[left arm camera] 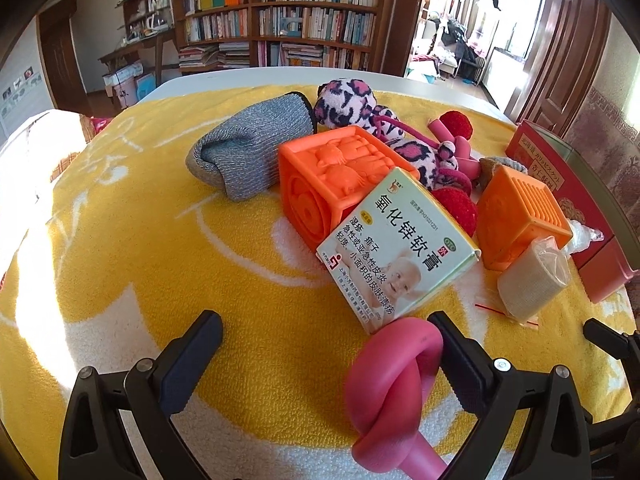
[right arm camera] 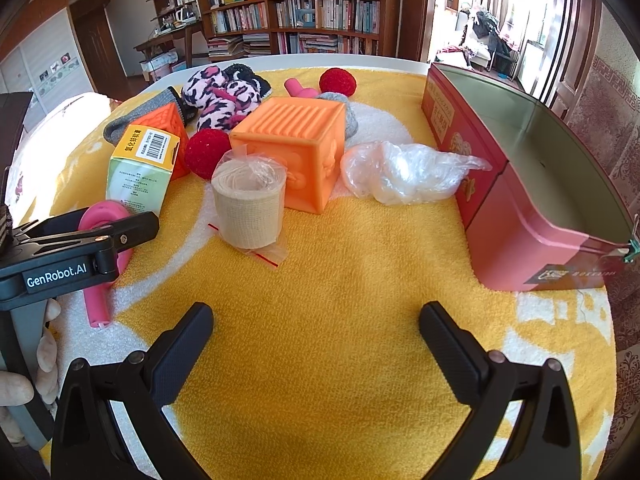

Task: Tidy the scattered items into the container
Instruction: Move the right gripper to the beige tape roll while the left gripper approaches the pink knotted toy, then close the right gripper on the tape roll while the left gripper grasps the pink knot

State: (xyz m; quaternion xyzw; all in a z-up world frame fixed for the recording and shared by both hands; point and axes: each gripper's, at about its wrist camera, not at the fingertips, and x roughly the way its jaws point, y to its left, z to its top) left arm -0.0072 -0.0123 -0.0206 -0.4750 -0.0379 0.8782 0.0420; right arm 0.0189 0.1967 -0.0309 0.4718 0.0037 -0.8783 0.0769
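Pink knotted toy (left arm camera: 394, 364) | between wide jaws | touching one finger (left arm camera: 460, 360)

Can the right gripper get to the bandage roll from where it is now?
Probably yes: the right gripper is open, and only bare yellow towel lies between it and the bandage roll.

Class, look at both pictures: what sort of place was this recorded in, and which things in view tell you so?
Most likely a home living room or study. Tall bookshelves packed with books line the back wall, a yellow towel covers the table, and toys lie on it, such as an orange cube.
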